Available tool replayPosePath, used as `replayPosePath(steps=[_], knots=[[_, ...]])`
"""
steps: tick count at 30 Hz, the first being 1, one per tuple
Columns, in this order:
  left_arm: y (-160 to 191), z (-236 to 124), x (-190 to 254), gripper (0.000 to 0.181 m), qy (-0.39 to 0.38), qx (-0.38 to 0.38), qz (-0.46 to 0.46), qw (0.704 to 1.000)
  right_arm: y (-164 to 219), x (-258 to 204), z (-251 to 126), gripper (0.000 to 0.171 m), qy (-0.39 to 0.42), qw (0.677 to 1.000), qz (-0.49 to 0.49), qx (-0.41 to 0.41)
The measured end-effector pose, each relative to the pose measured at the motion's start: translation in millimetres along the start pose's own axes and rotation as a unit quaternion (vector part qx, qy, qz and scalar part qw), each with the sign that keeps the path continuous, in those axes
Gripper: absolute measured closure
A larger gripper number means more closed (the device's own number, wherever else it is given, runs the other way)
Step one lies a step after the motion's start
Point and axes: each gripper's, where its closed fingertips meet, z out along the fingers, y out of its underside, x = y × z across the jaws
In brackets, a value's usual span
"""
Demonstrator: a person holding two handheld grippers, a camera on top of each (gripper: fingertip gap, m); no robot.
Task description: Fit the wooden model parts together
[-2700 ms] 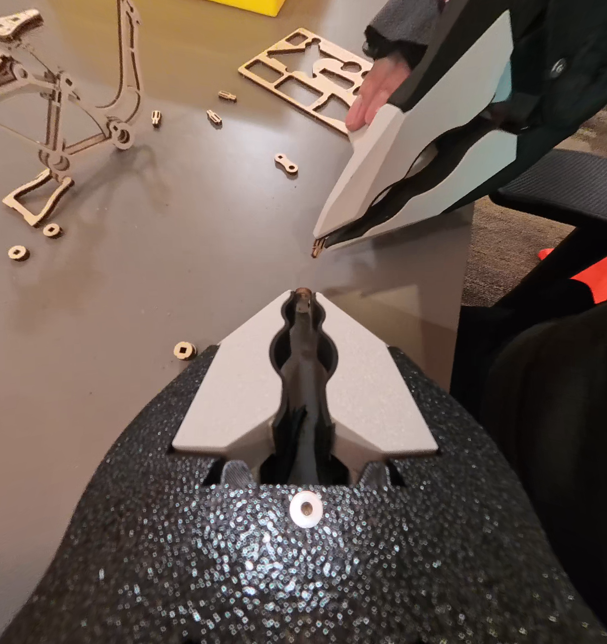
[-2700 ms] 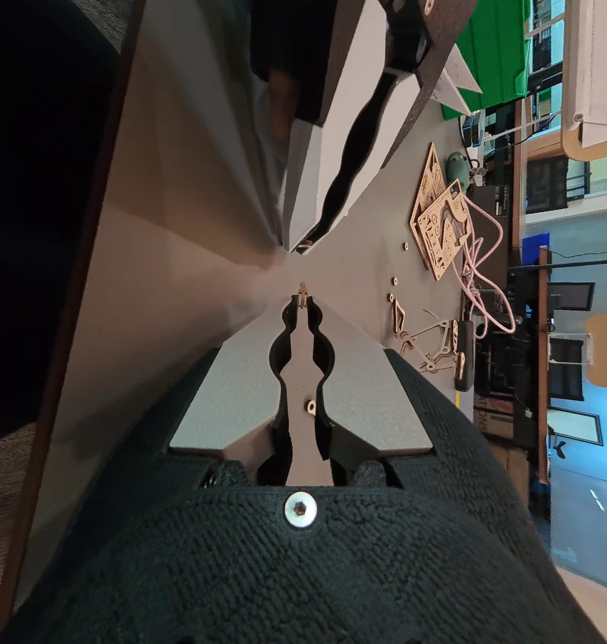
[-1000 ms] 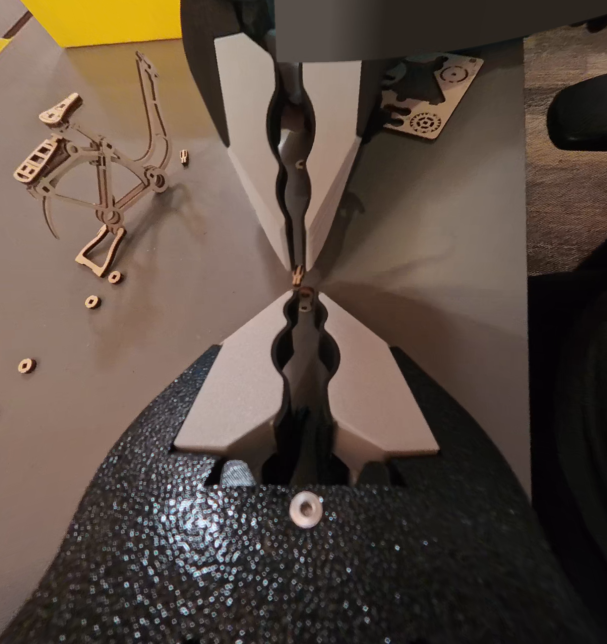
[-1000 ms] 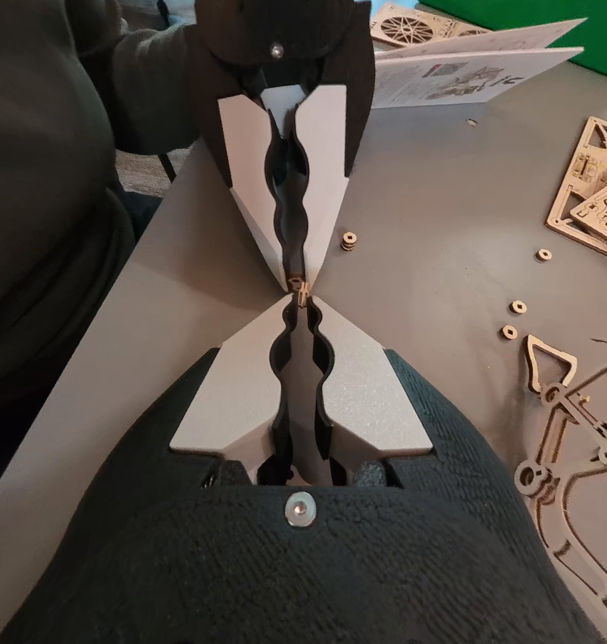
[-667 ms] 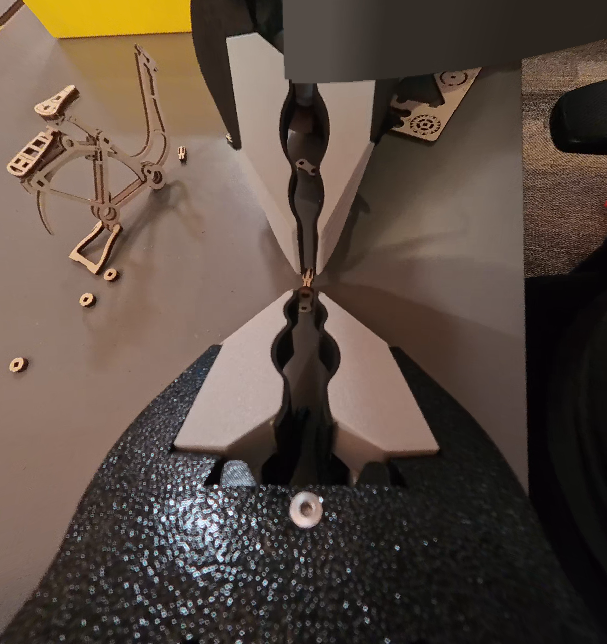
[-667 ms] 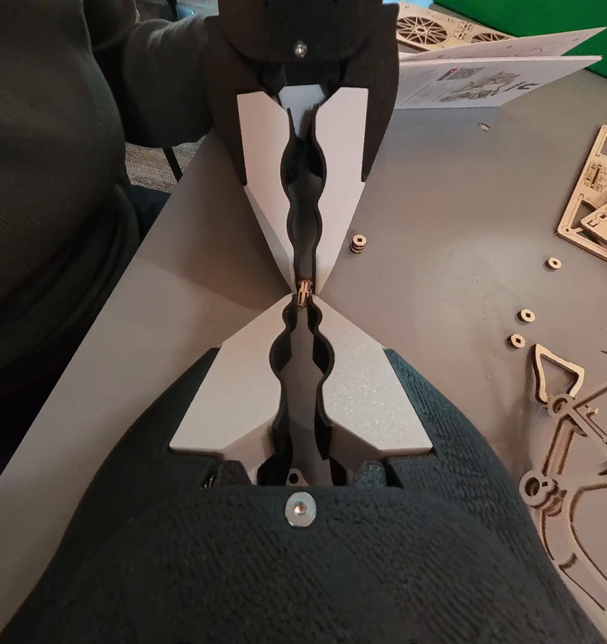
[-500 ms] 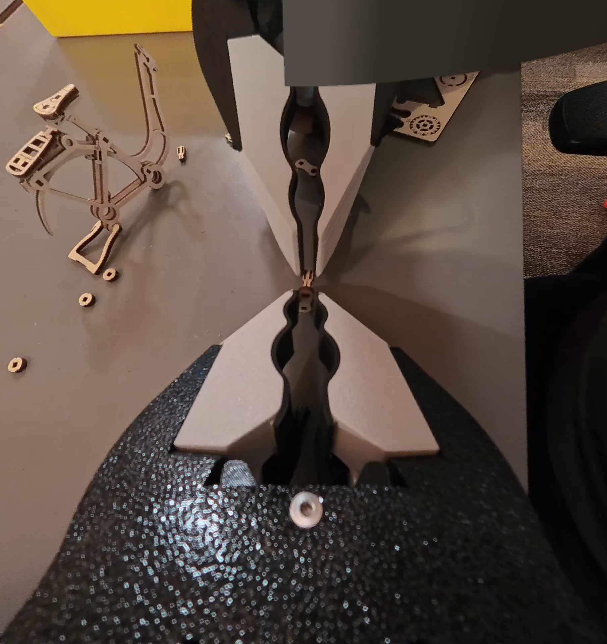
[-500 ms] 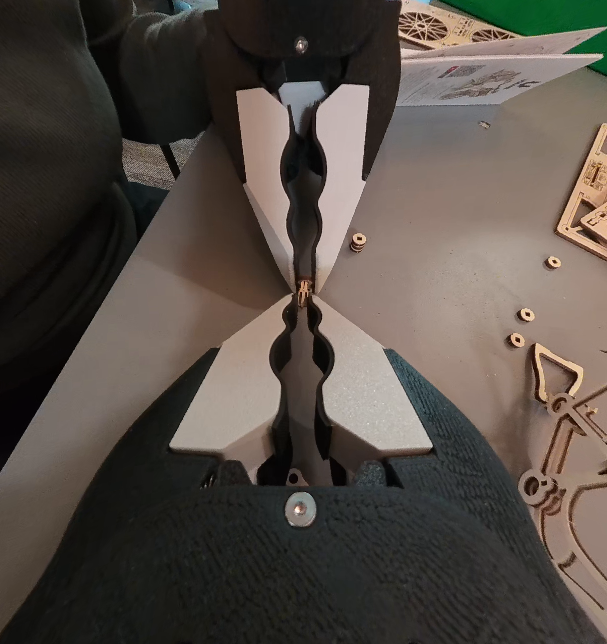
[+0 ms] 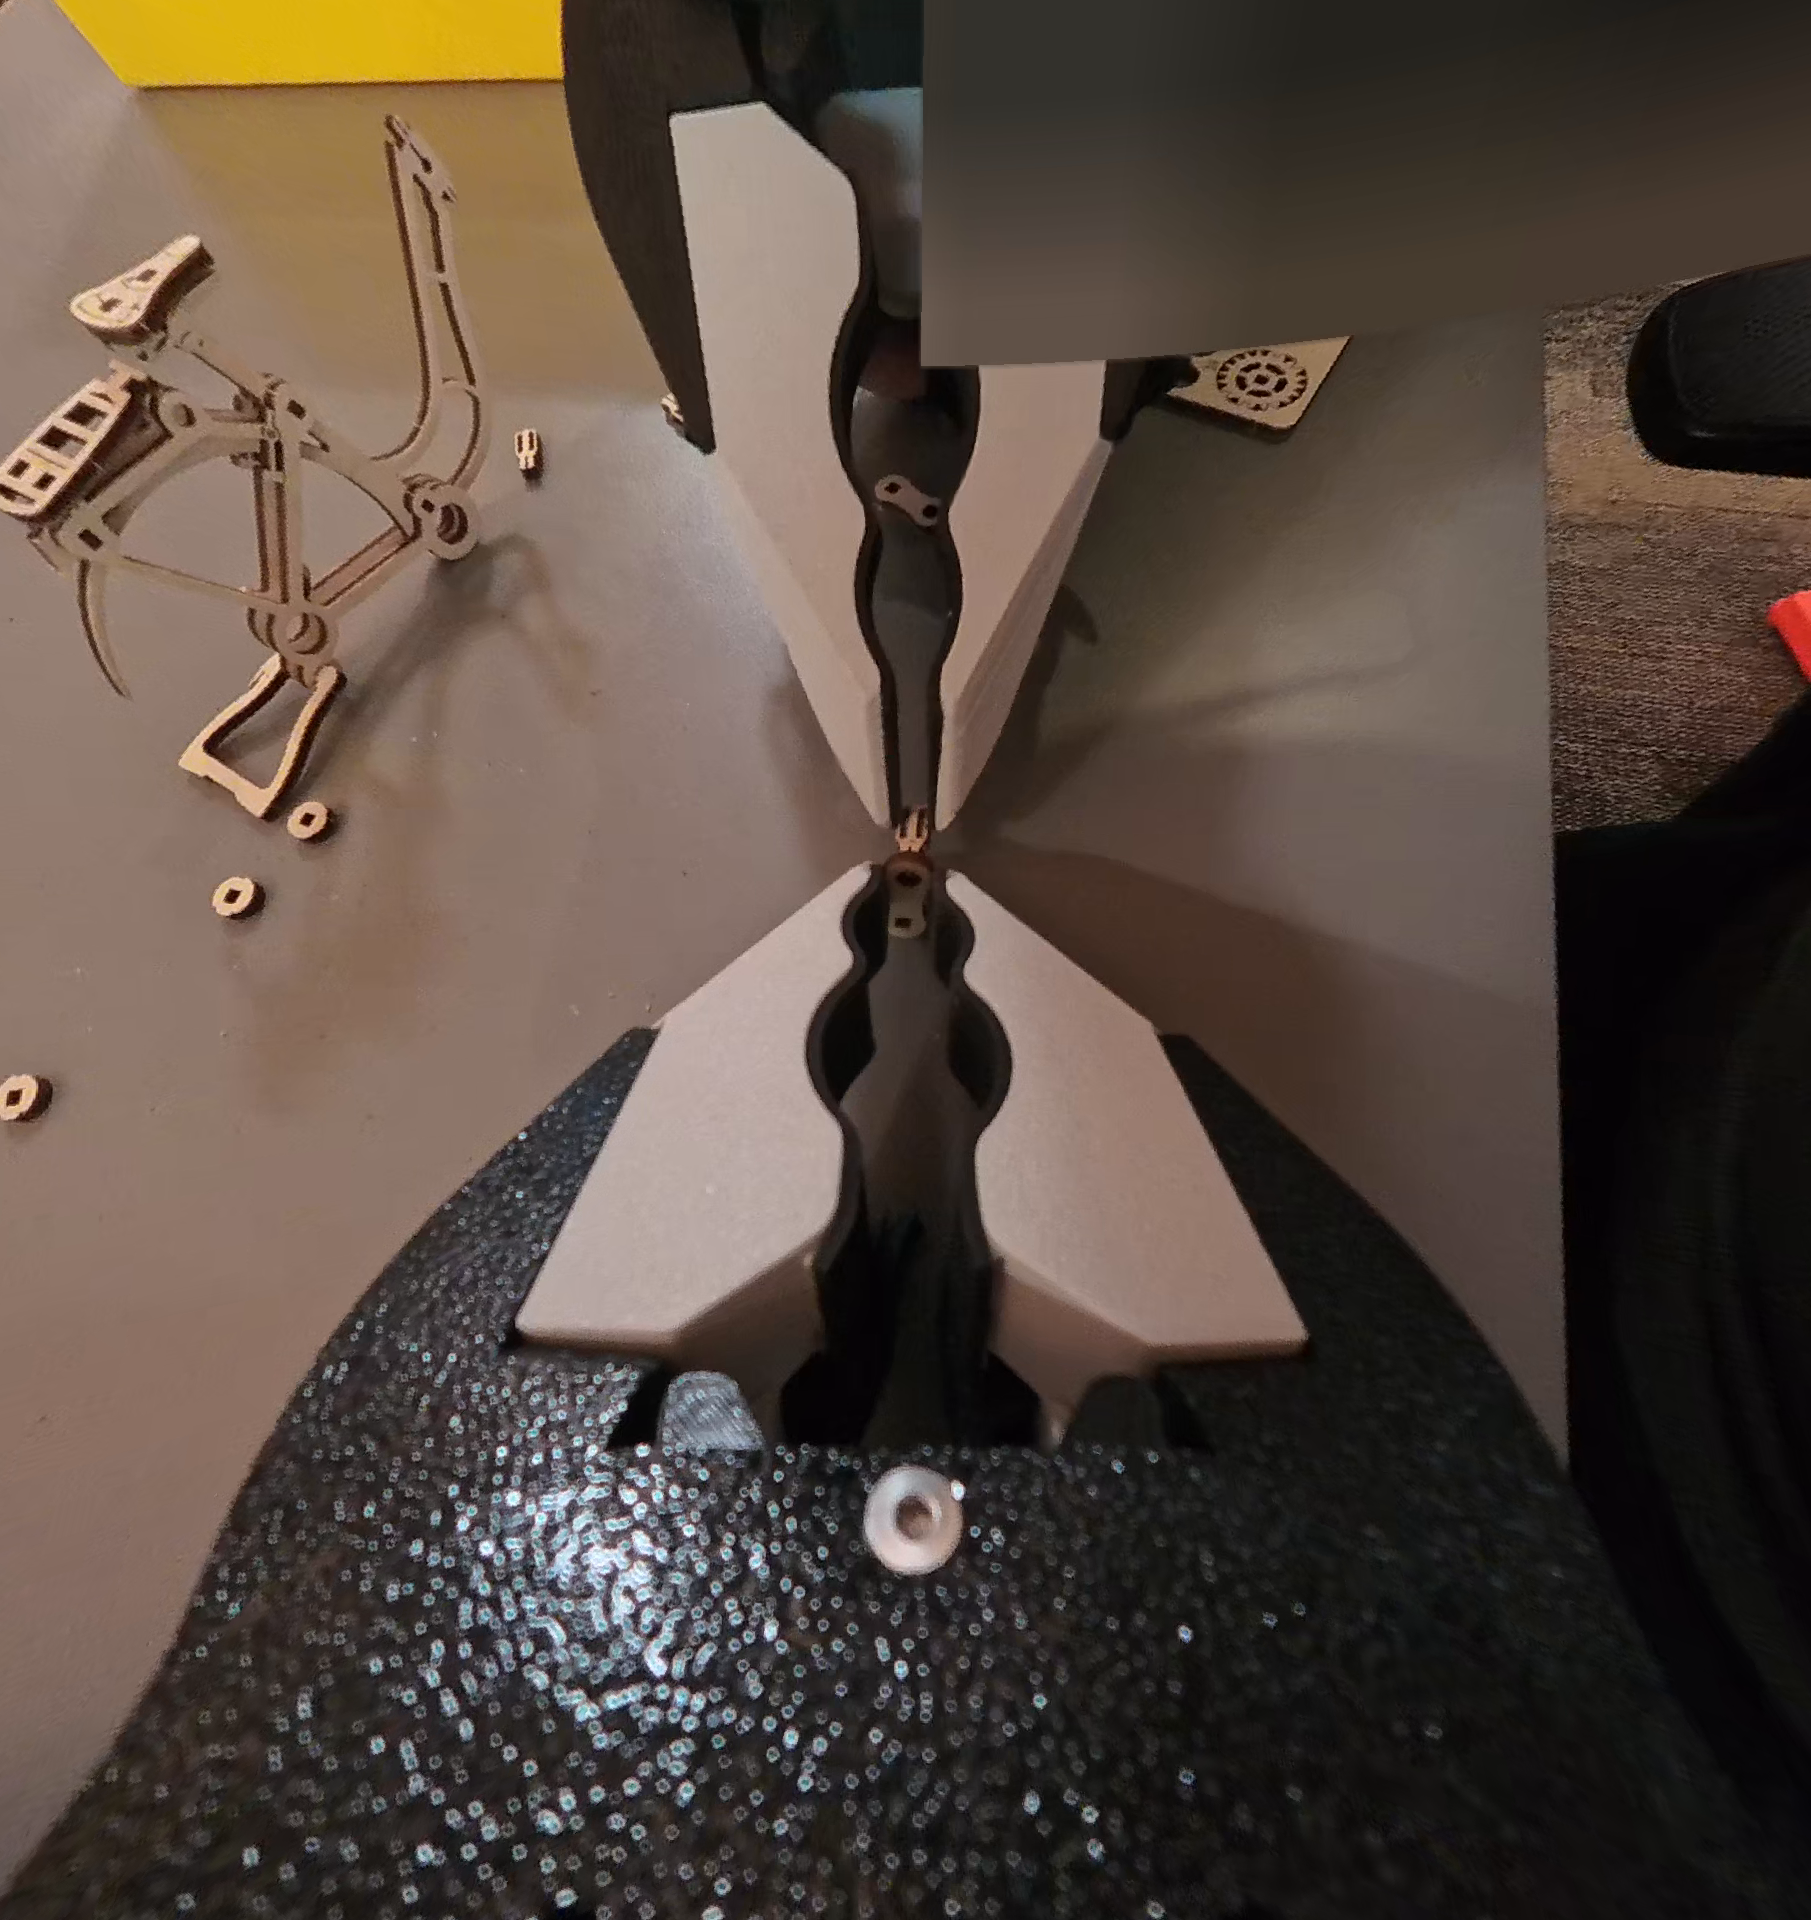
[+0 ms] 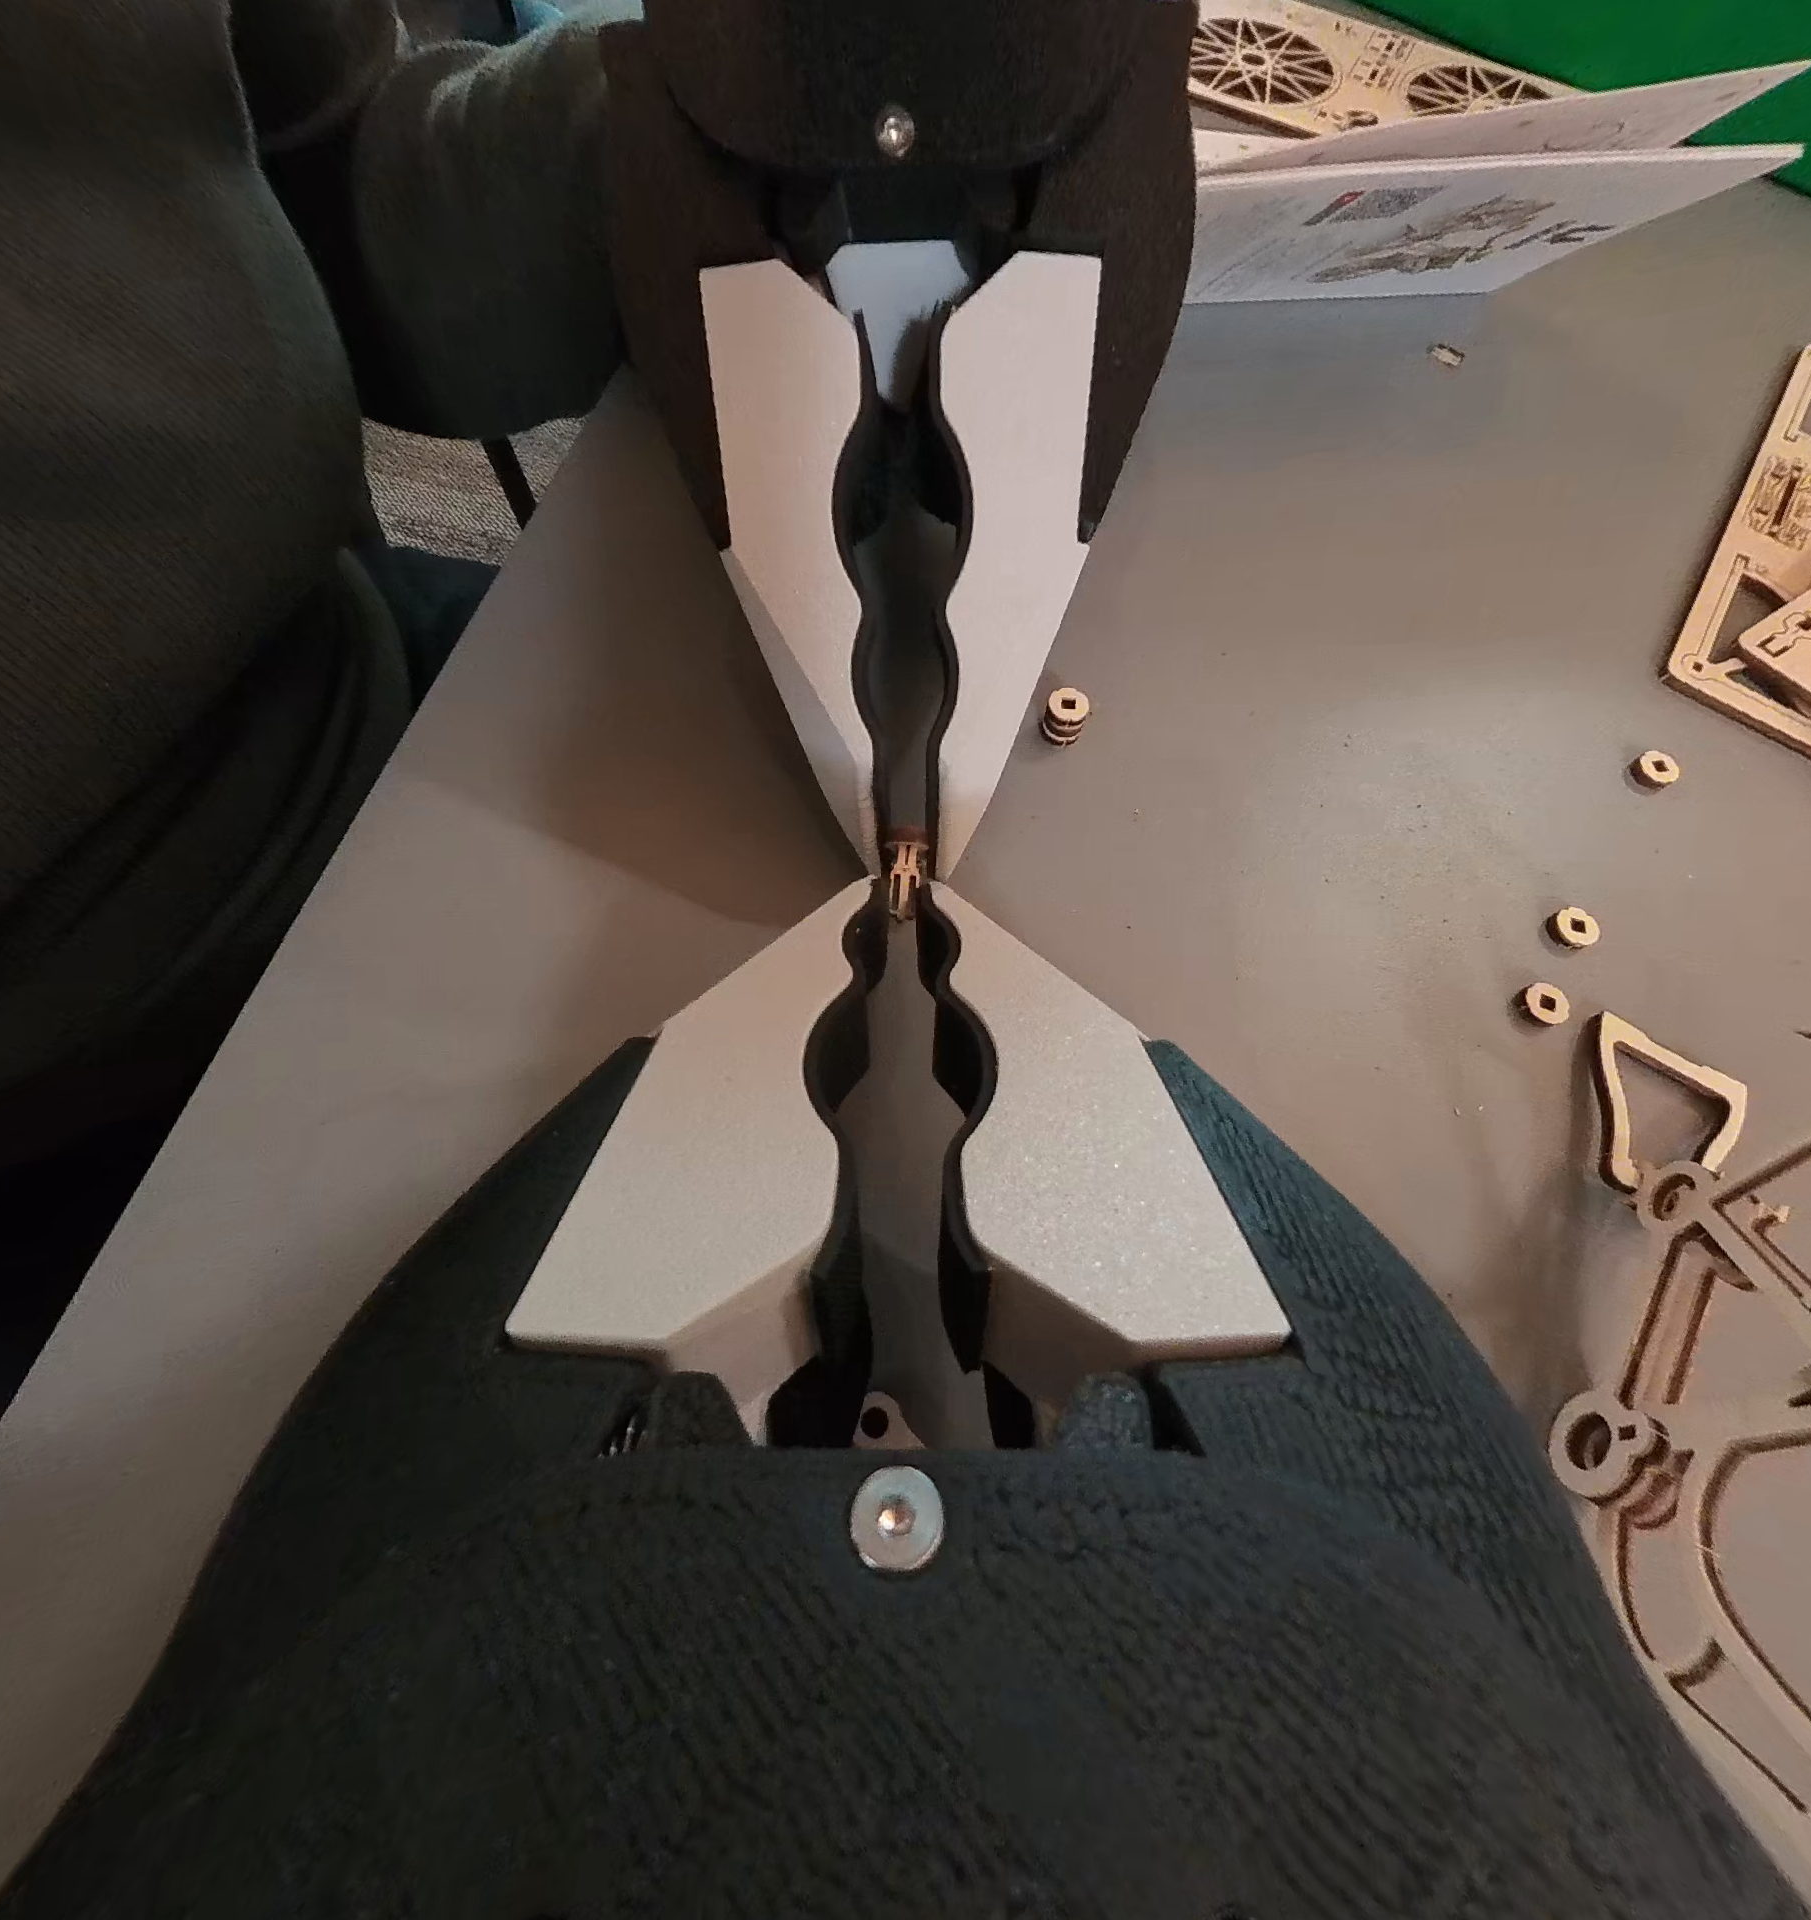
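Mating is the step in hand: left gripper (image 9: 909, 891) pinching a holed link (image 9: 911, 896) meets right gripper (image 10: 901, 902) (clamped on a pronged peg (image 10: 902, 879)) near the table (image 9: 1296, 831) edge, needing finer alignment next.

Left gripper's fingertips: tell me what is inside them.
The left gripper is pinching a small flat wooden link with two holes. Its far end, facing the right gripper's wooden pin, is partly hidden between the tips.
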Motion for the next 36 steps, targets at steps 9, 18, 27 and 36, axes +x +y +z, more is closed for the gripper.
replayPosePath(steps=[9,18,27,36], knots=[[-0.3,1.1,0.6,0.176,0.006,-0.002,-0.005,1.0,0.8,-0.3,0.2,0.168,0.006,1.0,-0.008,-0.003],[-2.8,5.4,5.0,0.176,0.021,-0.005,-0.012,1.0,-9.4,-3.4,-1.3,0.171,-0.005,1.0,0.004,0.029],[-2.9,5.9,5.0,0.175,0.023,-0.005,-0.015,1.0,2.8,23.7,-36.0,0.168,0.044,0.997,0.059,0.024],[-3.4,6.0,4.7,0.175,0.019,-0.003,-0.009,1.0,36.6,40.4,-62.3,0.164,0.084,0.992,0.077,-0.057]])
